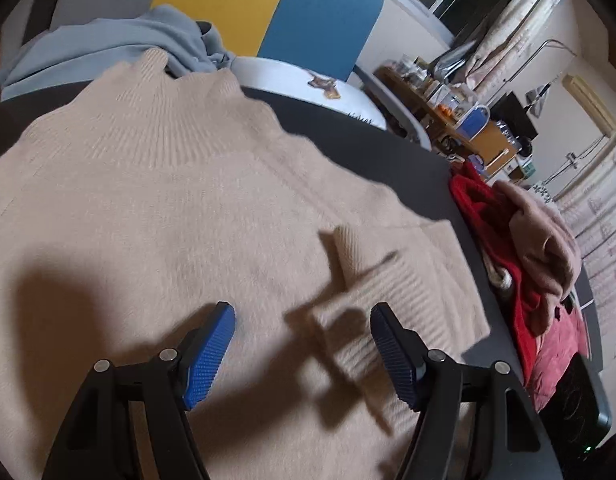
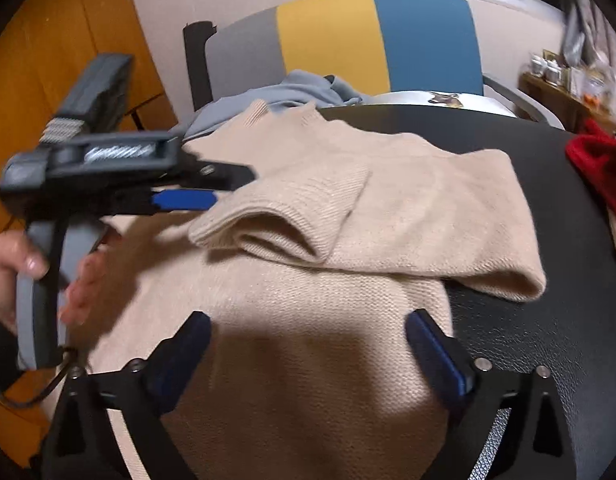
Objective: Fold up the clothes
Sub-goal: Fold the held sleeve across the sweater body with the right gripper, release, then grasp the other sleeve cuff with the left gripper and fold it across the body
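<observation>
Beige sweater [image 2: 308, 320] lies flat on the black table [image 2: 547, 340], collar toward the chair [image 2: 371, 40], w/ one sleeve [image 2: 387, 220] folded across its body. Both grippers hover over it spread wide, nothing btwn the jaws: right gripper [image 2: 308, 356] near the hem, left gripper [image 1: 302, 348] by the sleeve cuff, prob. not touching (blurry). Red garment [image 1: 507, 240] sits at the table edge, grey one [image 2: 292, 90] near the collar.
</observation>
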